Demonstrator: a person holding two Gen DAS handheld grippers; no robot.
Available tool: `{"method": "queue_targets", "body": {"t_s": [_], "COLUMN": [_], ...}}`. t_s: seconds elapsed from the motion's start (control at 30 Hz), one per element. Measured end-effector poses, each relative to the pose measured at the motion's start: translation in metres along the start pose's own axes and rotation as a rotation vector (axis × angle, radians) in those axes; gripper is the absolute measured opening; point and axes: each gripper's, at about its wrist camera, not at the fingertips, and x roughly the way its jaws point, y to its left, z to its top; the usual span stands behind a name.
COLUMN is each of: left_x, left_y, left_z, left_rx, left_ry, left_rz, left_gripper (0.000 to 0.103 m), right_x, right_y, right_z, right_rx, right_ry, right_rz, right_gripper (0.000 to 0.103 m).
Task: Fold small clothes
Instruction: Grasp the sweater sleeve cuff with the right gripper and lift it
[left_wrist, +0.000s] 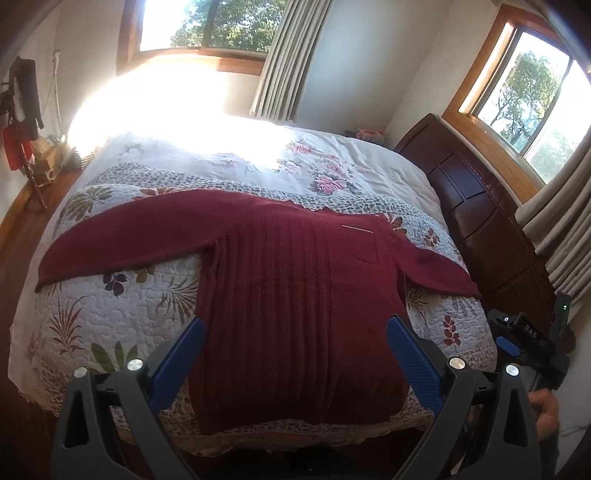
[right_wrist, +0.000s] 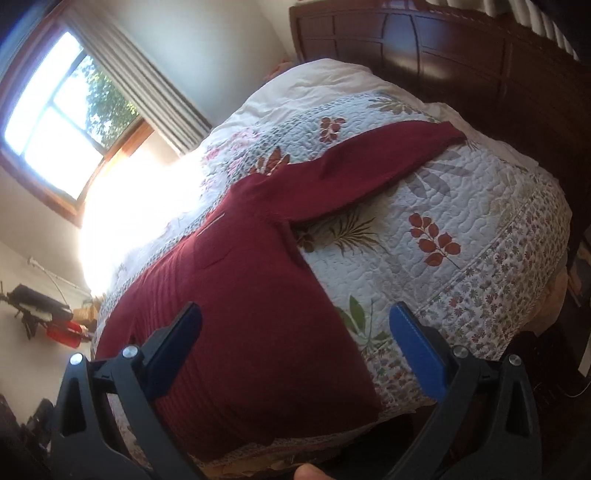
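A dark red ribbed sweater (left_wrist: 295, 295) lies flat on the bed, hem toward me, both sleeves spread out to the sides. My left gripper (left_wrist: 295, 325) hovers open above the sweater's lower half, nothing between its blue fingers (left_wrist: 177, 362). In the right wrist view the same sweater (right_wrist: 236, 314) runs from the lower left, its right sleeve (right_wrist: 369, 173) stretched toward the headboard. My right gripper (right_wrist: 295, 314) is open too, above the sweater's right hem edge and holding nothing. The right gripper's body (left_wrist: 524, 347) shows at the lower right of the left wrist view.
A floral quilt (left_wrist: 122, 295) covers the bed. A dark wooden headboard (left_wrist: 480, 206) stands on the right, with curtains (left_wrist: 284, 59) and windows behind. Dark and red items (left_wrist: 18, 122) hang on the left wall. A fingertip (right_wrist: 310, 472) shows at the bottom edge.
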Motion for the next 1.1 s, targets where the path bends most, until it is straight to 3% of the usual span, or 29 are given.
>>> {"method": "queue_targets", "body": {"t_s": [0.03, 0.17, 0.33, 0.47, 0.6, 0.77, 0.97, 1.0, 1.07, 1.1], "left_x": [0.007, 0.036, 0.058, 0.067, 0.070, 0.069, 0.047, 0.045, 0.044, 0.045], "left_y": [-0.006, -0.029, -0.061, -0.082, -0.101, -0.122, -0.136, -0.138, -0.138, -0.138], "left_z": [0.002, 0.006, 0.011, 0.015, 0.020, 0.023, 0.034, 0.037, 0.042, 0.044], "left_rx": [-0.004, -0.062, -0.128, -0.170, -0.196, -0.218, -0.228, -0.224, -0.217, -0.214], "left_ry": [0.023, 0.117, 0.153, 0.162, 0.155, 0.126, -0.012, -0.023, -0.029, -0.023], "left_rz": [0.002, -0.011, -0.059, -0.067, -0.076, -0.096, -0.165, -0.168, -0.167, -0.167], "left_gripper": [0.099, 0.099, 0.099, 0.099, 0.099, 0.099, 0.099, 0.099, 0.099, 0.099], "right_x": [0.008, 0.050, 0.100, 0.140, 0.171, 0.200, 0.211, 0.212, 0.208, 0.205], "right_y": [-0.026, -0.126, -0.232, -0.287, -0.314, -0.331, -0.332, -0.332, -0.328, -0.325], "right_z": [0.015, 0.074, 0.134, 0.176, 0.202, 0.211, 0.219, 0.222, 0.225, 0.227], "right_rx": [0.066, 0.358, 0.631, 0.737, 0.766, 0.786, 0.763, 0.757, 0.741, 0.729], "right_ry": [-0.004, 0.021, -0.040, -0.053, -0.034, -0.010, 0.009, 0.010, 0.009, 0.002], "right_rz": [0.022, 0.151, 0.343, 0.382, 0.357, 0.326, 0.312, 0.304, 0.292, 0.286], "right_gripper": [0.098, 0.063, 0.050, 0.048, 0.048, 0.045, 0.044, 0.041, 0.018, 0.016]}}
